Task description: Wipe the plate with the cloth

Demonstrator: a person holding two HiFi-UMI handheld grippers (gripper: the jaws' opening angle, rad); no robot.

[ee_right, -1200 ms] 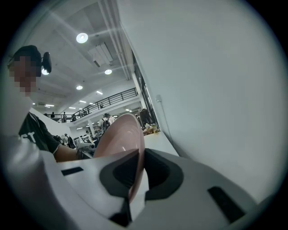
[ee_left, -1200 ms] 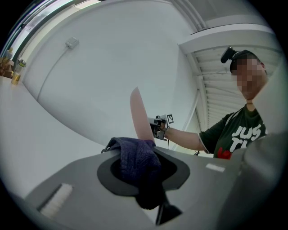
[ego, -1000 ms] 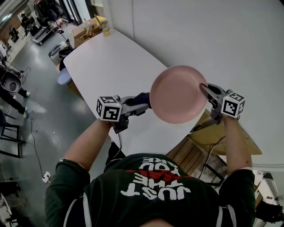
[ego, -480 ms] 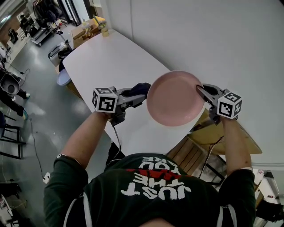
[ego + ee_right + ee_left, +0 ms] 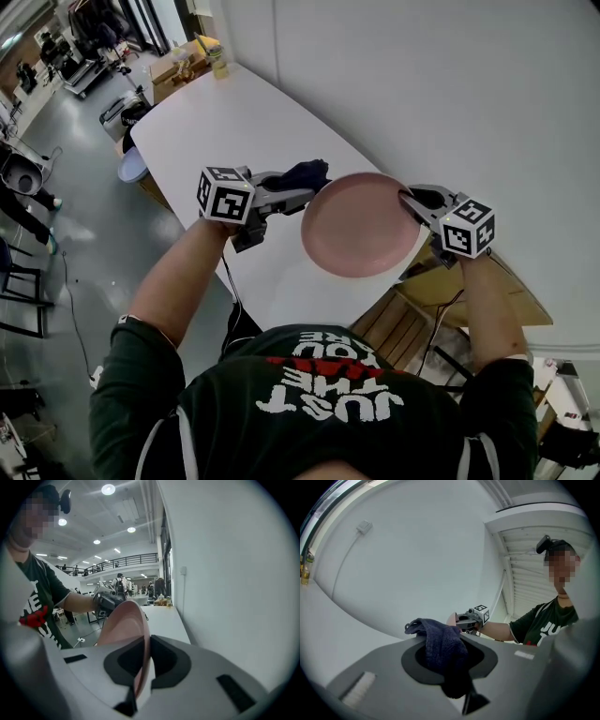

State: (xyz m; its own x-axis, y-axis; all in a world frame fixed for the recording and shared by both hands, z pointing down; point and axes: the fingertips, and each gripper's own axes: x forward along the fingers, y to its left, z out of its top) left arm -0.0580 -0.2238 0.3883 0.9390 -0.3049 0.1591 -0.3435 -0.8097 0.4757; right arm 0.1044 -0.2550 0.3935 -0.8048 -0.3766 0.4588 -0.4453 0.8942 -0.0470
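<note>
While we held the pink plate point(image 5: 358, 225) up off the white table point(image 5: 216, 122), it hung tilted over the table's near edge, its hollow face turned toward us. Our right gripper point(image 5: 410, 201) was clenched on the plate's right rim, and in the right gripper view that rim ran edge-on between the two jaws. At the plate's upper left edge sat the dark blue cloth point(image 5: 306, 173), bunched and pinched in the jaws of our left gripper point(image 5: 302, 190), with a fold spilling over the top. The cloth lay just beside the rim, and we could not tell whether it touched. A yellowish bottle point(image 5: 221, 58) stood at the table's far end, near a cardboard box point(image 5: 178, 66). A pale wall point(image 5: 422, 84) ran along the table's right side, and grey floor point(image 5: 84, 206) spread to the left.
</note>
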